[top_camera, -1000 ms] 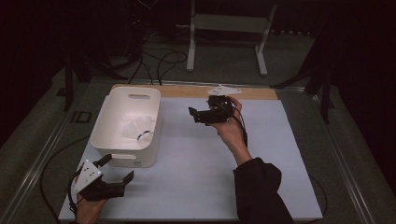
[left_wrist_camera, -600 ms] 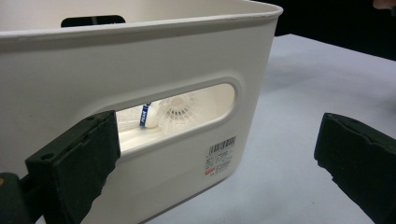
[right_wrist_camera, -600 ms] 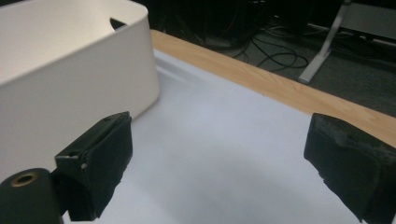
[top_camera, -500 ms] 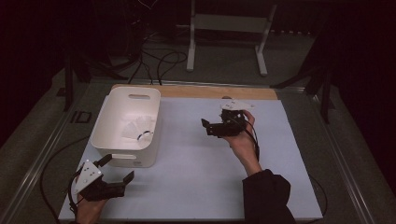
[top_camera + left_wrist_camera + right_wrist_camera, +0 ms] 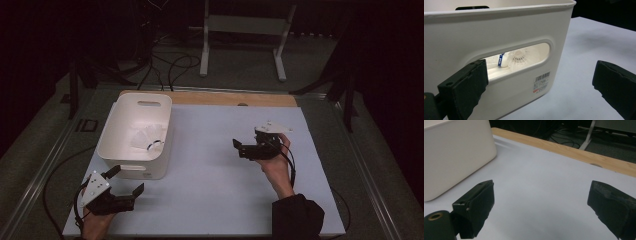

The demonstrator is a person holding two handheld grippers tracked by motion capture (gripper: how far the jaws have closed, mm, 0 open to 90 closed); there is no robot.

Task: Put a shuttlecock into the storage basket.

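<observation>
Left gripper point(image 5: 125, 191), black two-jaw tool with grey three-cornered plate: held low at the near left corner of the pale blue-white table mat point(image 5: 210, 190), jaws spread wide, nothing between them. In the left gripper view its jaws frame the near end wall of the bin, just in front of it, not touching.

White rectangular plastic bin point(image 5: 120, 162), handle slots in both end walls, small barcode label point(image 5: 541, 81) at the lower corner of the near wall: stands on the left part of the mat, beside the left gripper.

White feathered shuttlecocks with a blue-banded base point(image 5: 520, 58): lie inside the bin, seen through the near handle slot; in the high view a pale heap point(image 5: 145, 137) on the bin floor.

Light wooden strip point(image 5: 230, 98): runs along the far edge of the mat.

Right gripper point(image 5: 239, 147), same make: held above the right half of the mat, well apart from the bin, pointing towards it, jaws wide open, empty.
</observation>
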